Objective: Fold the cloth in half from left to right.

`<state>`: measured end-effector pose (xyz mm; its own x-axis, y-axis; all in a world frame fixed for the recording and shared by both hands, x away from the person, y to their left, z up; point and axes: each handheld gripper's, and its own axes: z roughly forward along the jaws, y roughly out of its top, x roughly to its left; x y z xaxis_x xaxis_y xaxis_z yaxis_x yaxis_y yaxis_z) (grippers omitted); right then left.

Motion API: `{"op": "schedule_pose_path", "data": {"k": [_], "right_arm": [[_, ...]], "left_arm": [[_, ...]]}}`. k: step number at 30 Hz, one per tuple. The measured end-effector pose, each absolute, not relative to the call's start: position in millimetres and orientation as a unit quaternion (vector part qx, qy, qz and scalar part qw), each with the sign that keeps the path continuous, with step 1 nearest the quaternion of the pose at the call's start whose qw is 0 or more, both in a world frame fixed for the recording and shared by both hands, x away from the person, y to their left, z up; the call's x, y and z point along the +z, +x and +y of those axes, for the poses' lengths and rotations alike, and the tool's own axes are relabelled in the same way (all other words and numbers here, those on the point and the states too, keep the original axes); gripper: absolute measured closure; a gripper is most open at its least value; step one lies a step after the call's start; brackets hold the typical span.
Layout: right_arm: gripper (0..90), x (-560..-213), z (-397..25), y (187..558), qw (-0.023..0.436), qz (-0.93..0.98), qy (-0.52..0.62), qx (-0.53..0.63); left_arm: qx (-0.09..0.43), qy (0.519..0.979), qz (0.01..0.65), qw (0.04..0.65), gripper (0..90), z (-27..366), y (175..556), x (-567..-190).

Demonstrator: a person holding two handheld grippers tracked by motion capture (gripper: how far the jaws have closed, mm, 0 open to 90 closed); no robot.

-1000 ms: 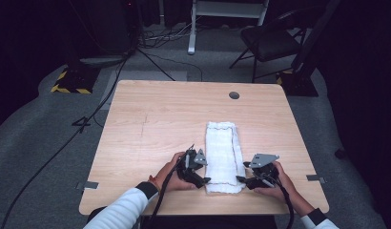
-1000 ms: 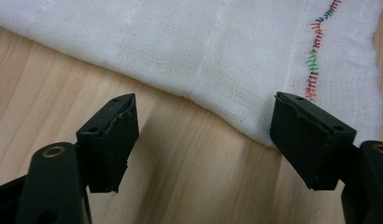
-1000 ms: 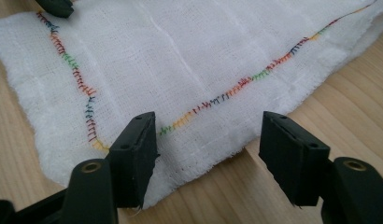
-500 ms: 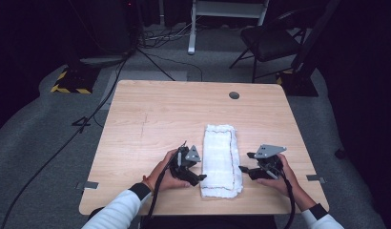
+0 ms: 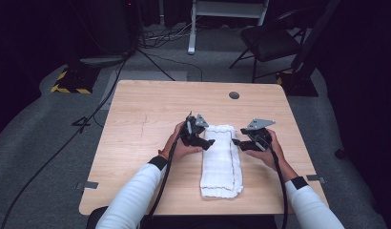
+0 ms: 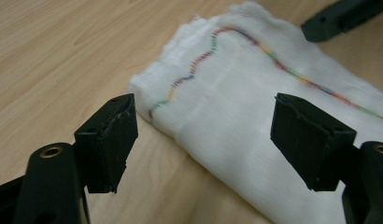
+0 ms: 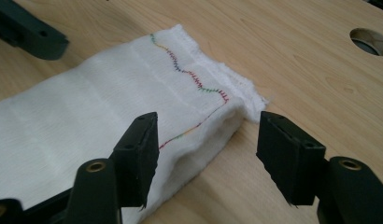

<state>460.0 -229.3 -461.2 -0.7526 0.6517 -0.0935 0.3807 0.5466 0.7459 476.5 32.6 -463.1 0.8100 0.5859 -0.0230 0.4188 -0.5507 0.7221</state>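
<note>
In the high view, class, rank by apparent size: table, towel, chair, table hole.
1. Table
2. Towel and chair: alike in apparent size, and the chair stands farther off and partly in darkness, so unranked
3. Table hole

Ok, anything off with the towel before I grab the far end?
Nothing damaged. The folded white towel lies slightly askew on the table, and its far corner is frayed and sticks out unevenly. Both the left hand-held gripper and the right hand-held gripper are open.
</note>
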Motion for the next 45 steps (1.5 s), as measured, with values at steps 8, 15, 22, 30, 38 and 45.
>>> {"op": "schedule_pose_path", "data": {"k": [8, 15, 22, 30, 38, 45], "right_arm": [[42.4, -477, -213, 492, 0.19, 0.863, 0.315, 0.346], [38.6, -488, -211, 517, 0.166, 0.862, 0.345, 0.332], [42.7, -491, -213, 530, 0.123, 0.864, 0.348, 0.342], [66.8, -488, -210, 530, 0.094, 0.874, 0.328, 0.346], [79.1, -487, -205, 527, 0.104, 0.877, 0.322, 0.342], [81.0, -484, -200, 525, 0.152, 0.868, 0.319, 0.347]], "left_arm": [[0.119, 0.876, 0.316, 0.345, 23.6, 22, 508, -483], [0.111, 0.875, 0.326, 0.34, 21.7, 21, 518, -495], [0.091, 0.878, 0.318, 0.345, 21.4, 22, 525, -496], [0.07, 0.89, 0.296, 0.339, 41.1, 19, 526, -491], [0.051, 0.892, 0.285, 0.347, 73.4, 19, 532, -489], [0.088, 0.888, 0.292, 0.343, 78.6, 18, 537, -487]]}}
